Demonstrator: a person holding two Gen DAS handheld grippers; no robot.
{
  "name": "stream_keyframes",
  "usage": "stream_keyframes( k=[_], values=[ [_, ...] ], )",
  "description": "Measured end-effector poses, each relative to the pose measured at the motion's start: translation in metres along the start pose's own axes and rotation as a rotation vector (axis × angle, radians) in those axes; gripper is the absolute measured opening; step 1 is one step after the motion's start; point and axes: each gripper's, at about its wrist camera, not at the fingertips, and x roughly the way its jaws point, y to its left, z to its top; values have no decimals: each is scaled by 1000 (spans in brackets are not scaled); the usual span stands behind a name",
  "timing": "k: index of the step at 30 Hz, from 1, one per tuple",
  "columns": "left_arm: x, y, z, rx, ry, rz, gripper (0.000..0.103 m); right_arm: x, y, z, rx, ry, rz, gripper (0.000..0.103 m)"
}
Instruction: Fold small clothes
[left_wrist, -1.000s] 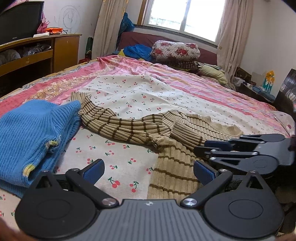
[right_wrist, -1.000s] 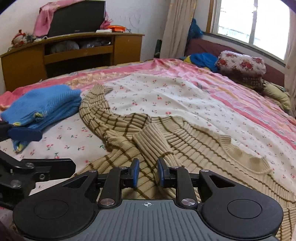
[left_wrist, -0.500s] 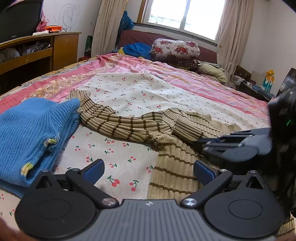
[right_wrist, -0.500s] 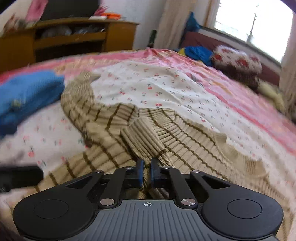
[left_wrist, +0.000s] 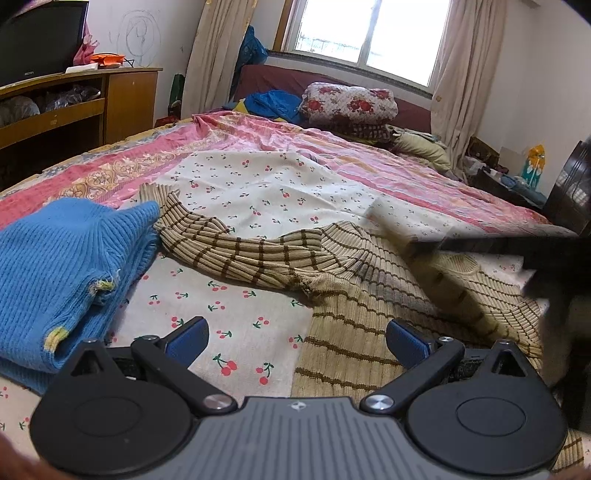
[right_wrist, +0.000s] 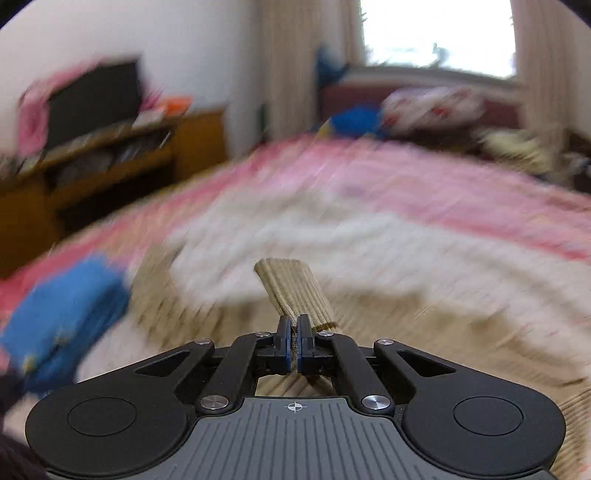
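closest to me, the left gripper (left_wrist: 295, 339) hangs low over the cherry-print sheet (left_wrist: 240, 328), its blue pads spread wide with nothing between them, straddling the hem edge of the striped sweater (left_wrist: 351, 332). it sits just where it sat a second ago and has not joined in.

the right gripper (right_wrist: 293, 343) is where the change is. a second ago its pads stood apart around the ribbed cuff; half a second ago they were closing; now they are clenched on the cuff (right_wrist: 295, 291), which pokes out past the fingertips in a short ribbed tongue. everything behind it in the right wrist view is smeared, so the hand is moving fast. from the left wrist view the right gripper is only a dark blur at the right side, with a pale streak of sleeve trailing over the sweater's chest.

i read this as the sleeve being pulled out or swung across the body, the first fold on this garment. the grip looks narrow, on the cuff alone, so soft knit could slip if the pull is sharp.

further out, the other sleeve (left_wrist: 229, 251) lies stretched to the left, its cuff near the blue knit (left_wrist: 62, 266), which is already folded and lying at the left. beyond that is the pink bedspread (left_wrist: 406, 173), then a floral bundle (left_wrist: 347, 103) under the window.
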Motion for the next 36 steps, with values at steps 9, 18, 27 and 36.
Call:
stream_keyframes(
  k=[9, 18, 27, 36],
  values=[
    [2, 7, 0, -13, -18, -3, 103, 8, 0, -27, 56, 73, 83, 11],
    [19, 30, 20, -101, -32, 84, 103, 0, -8, -46, 87, 78, 36, 12],
    [59, 75, 93, -108, -94, 207, 103, -31, -12, -62, 131, 6, 87, 12],
    [116, 147, 148, -200, 1, 301, 77, -14, -14, -60, 184, -1, 121, 12]
  ],
)
